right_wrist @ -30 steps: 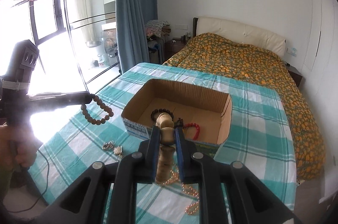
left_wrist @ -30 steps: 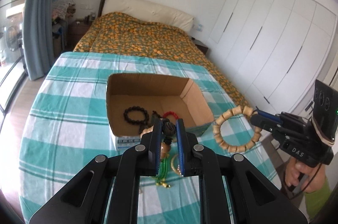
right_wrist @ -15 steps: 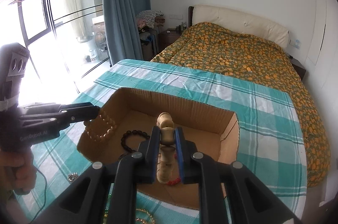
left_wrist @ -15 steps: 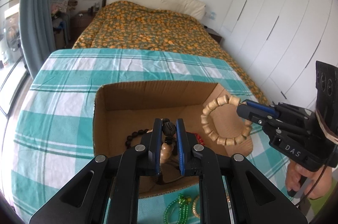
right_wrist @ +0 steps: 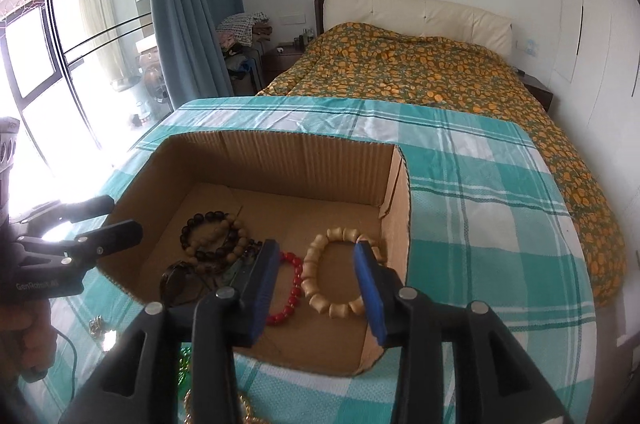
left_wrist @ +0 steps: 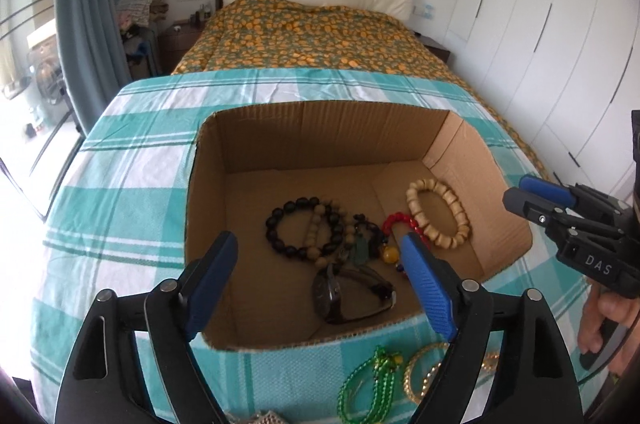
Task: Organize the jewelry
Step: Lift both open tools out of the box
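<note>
In the left wrist view the left claw [left_wrist: 316, 256] stood spread wide, its jaws having just been opening, with nothing between the pads; it hung over the near edge of the cardboard box [left_wrist: 320, 136] on the checked bench [left_wrist: 120, 184]. On the box floor lay a black bead bracelet [left_wrist: 280, 224] with a tan bead bracelet [left_wrist: 316, 224] across it, a red bead bracelet [left_wrist: 400, 220], a chunky pale wooden bracelet [left_wrist: 440, 220] and a dark watch [left_wrist: 340, 296]. Outside the box, on the cloth at the near edge, waited a green bead necklace [left_wrist: 372, 384] and gold bangles [left_wrist: 424, 372]. The necklace looked light, limp and slippery: a pinch on a bunched part of the strand would probably hold better than on a single bead. The bangles looked stiff and smooth, best taken across the rim. In the right wrist view the right claw [right_wrist: 316, 264] was partly spread, its jaws having just been opening, and the pads framed the pale wooden bracelet [right_wrist: 336, 276] without pressing on it; the bracelet rested on the box floor beside the red bead bracelet [right_wrist: 292, 288]. Its strung beads looked hard and light, free to flex and roll. The left claw [right_wrist: 116, 220] showed at the left, apart and empty.
</note>
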{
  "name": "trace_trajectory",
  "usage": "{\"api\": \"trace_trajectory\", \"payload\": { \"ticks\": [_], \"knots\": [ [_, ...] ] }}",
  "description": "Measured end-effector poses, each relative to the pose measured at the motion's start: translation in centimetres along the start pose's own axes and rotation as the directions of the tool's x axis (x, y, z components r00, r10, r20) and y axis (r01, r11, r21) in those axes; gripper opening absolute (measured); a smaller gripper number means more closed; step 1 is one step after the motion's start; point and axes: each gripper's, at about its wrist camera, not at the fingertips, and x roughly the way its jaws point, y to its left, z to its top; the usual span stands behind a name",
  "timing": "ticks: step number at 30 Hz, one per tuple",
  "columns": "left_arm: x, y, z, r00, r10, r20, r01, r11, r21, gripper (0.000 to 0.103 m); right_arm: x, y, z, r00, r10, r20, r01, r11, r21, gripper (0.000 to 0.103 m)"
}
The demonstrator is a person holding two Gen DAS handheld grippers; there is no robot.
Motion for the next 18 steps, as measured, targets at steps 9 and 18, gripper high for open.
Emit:
{"api": "trace_trajectory", "payload": {
  "ticks": [9,18],
  "knots": [
    [-5.4,-1.1,-9.8,0.999,0.006,-0.045,-0.007,1.000,-0.020,0.097,-7.0,2.1,-9.9,1.000,-0.011,0.024,0.011,1.000,-0.003,0.054],
    [-12.2,-1.3,-15.6,0.999,0.042,0.012,-0.041,0.993,-0.111,0.097,-11.6,1.3,-19.3,0.995,-0.101,-0.014,0.101,0.993,0.065,0.054]
  ]
}}
